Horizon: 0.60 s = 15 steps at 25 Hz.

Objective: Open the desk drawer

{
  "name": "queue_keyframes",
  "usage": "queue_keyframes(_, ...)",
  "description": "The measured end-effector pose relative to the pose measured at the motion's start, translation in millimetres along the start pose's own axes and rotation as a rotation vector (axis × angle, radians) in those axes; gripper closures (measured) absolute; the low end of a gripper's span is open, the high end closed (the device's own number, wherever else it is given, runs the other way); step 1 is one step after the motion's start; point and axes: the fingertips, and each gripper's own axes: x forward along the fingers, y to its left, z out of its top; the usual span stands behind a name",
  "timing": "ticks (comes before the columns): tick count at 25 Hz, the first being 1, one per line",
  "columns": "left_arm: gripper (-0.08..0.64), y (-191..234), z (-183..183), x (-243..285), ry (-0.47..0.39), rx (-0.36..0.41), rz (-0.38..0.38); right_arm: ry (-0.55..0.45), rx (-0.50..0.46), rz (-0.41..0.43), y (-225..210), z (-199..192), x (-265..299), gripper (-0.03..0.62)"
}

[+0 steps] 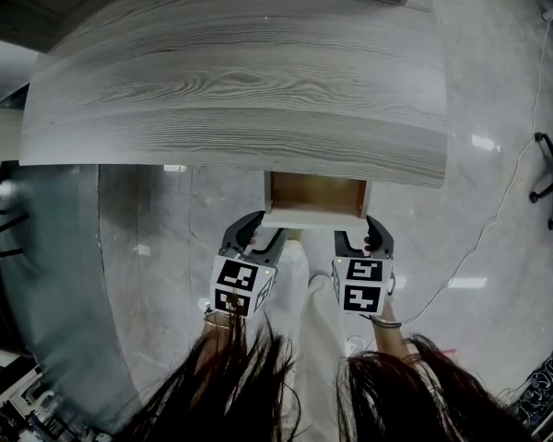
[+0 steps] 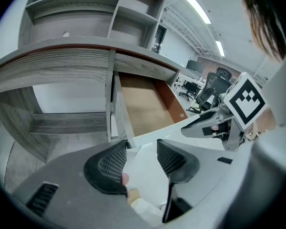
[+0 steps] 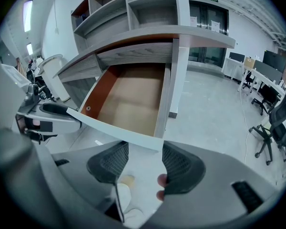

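1. drawer (image 1: 315, 199) stands pulled out from under the front edge of the grey wood-grain desk top (image 1: 240, 90). its brown floor shows in the head view, with a pale front panel on the near side.
2. left gripper (image 1: 263, 228) sits just beside the left end of the drawer front, and right gripper (image 1: 361, 236) just beside the right end. their marker cubes (image 1: 242, 285) face the camera.
3. left gripper view: jaws of the left gripper (image 2: 141, 149) stand apart, gripping nothing. the left corner of the drawer (image 2: 148, 111) front lies right at the tips. cannot tell if it touches the pads. a fingertip (image 2: 125, 178) shows behind the left jaw.
4. right gripper view: jaws of the right gripper (image 3: 145, 151) stand apart too, closed on nothing. the right corner of the drawer (image 3: 133, 104) front reaches just to the tips. two fingertips (image 3: 161, 180) show at the right jaw.
5. each gripper shows in the other's view, across the drawer front.
6. open shelves (image 2: 133, 18) rise above the desk.
7. polished pale floor (image 1: 498, 109) with a thin cable (image 1: 511, 187) across it. office chairs (image 3: 276, 128) stand well off to the right.
8. dark hair (image 1: 258, 385) hangs into the bottom of the head view.
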Motion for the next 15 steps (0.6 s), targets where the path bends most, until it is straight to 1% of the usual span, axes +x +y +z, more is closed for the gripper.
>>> queue_keyframes(11,0.37,3,0,-7,-0.016,-0.023,0.025,0.007,0.002,-0.012,-1,-1,-4,0.365)
queue_keyframes(15,0.371,5,0,-10,-0.016,-0.021,0.034,0.013,0.002,-0.013,-2,-4,-6,0.365)
